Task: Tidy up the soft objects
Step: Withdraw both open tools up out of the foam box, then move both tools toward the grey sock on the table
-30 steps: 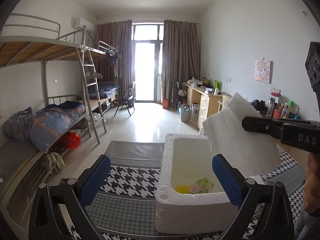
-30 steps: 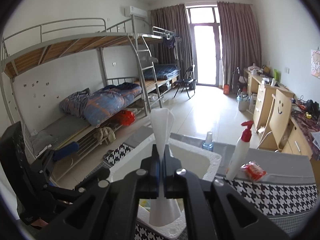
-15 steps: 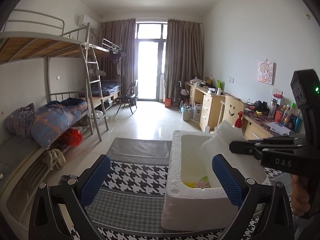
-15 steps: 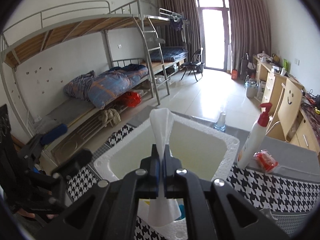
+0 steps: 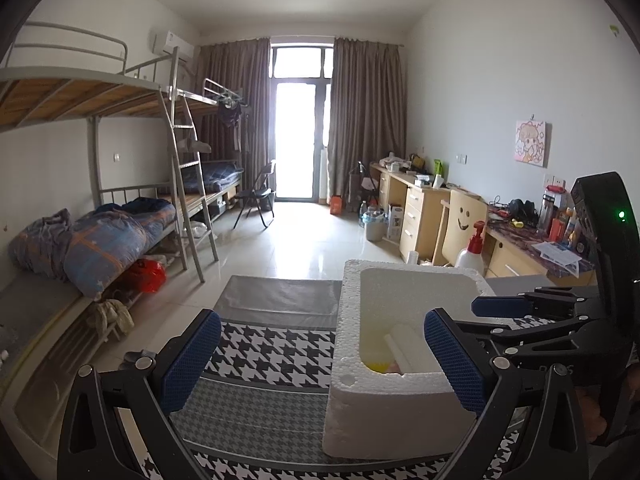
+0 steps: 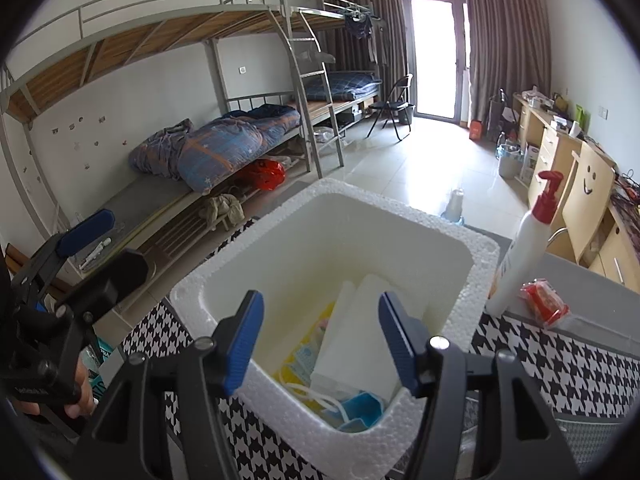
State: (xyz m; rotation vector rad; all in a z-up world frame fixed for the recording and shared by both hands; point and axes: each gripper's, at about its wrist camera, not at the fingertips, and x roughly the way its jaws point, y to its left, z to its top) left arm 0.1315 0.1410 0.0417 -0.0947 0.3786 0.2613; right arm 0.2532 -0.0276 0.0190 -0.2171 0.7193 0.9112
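Inside foam box [image 6: 472, 256], white sheet [image 6: 360, 332] released, hand-held gripper [image 6: 322, 340] opening

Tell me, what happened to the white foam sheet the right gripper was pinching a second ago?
The right gripper came down over the foam box and let the white sheet go; its fingers are opening with nothing between them, and the sheet now lies inside the box on the other soft things. The left gripper stayed open, and the box and spray bottle did not move.

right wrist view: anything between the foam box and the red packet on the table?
Yes: the white spray bottle with a red pump stands upright between the foam box and the red packet, seen in the right wrist view.
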